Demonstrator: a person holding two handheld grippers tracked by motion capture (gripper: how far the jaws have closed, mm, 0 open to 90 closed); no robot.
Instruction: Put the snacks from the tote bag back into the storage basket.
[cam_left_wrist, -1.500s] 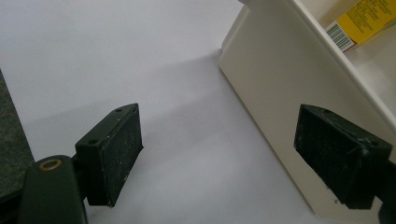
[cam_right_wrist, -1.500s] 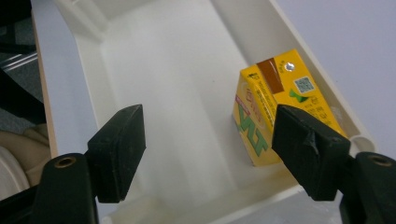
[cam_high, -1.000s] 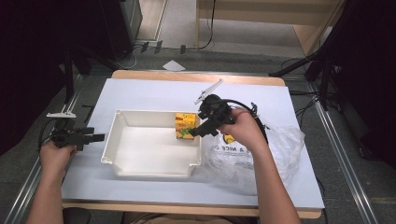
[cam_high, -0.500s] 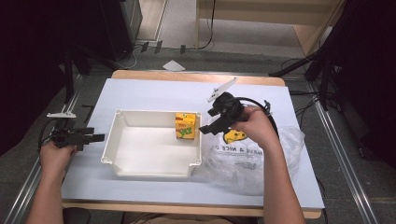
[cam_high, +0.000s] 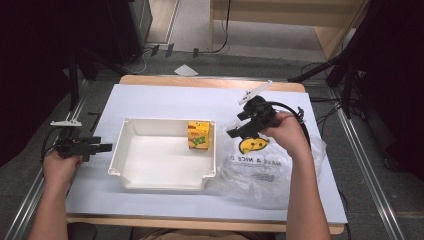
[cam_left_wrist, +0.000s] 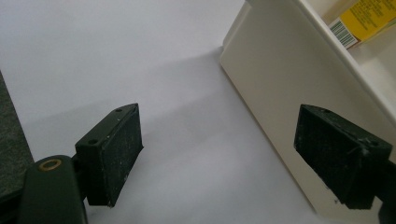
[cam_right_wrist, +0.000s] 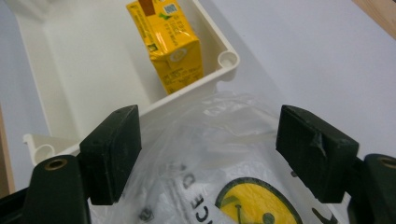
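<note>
Yellow carton (cam_high: 198, 135) now upright in far right corner of white bin (cam_high: 150, 175), released. Right gripper (cam_high: 239, 131) withdrawn over plastic bag (cam_high: 260, 170), jaws spread, empty. Left gripper (cam_high: 102, 147) beside bin, jaws spread. Placement likely done.

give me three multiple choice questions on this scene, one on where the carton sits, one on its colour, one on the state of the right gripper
1. Where is the carton?
A. inside the tray, by its far right corner
B. on the bag
C. on the bare table left of the tray

2. What colour is most of the carton?
A. blue
B. yellow
C. white

3. How is the right gripper?
A. shut on the carton
B. shut on the bag
C. open, above the bag

Answers:
1. A, the high view shows it standing against the tray's right wall near the far corner.
2. B, its faces are yellow in the right gripper view.
3. C, its jaws stand wide apart with nothing between them, the bag beneath.
</note>
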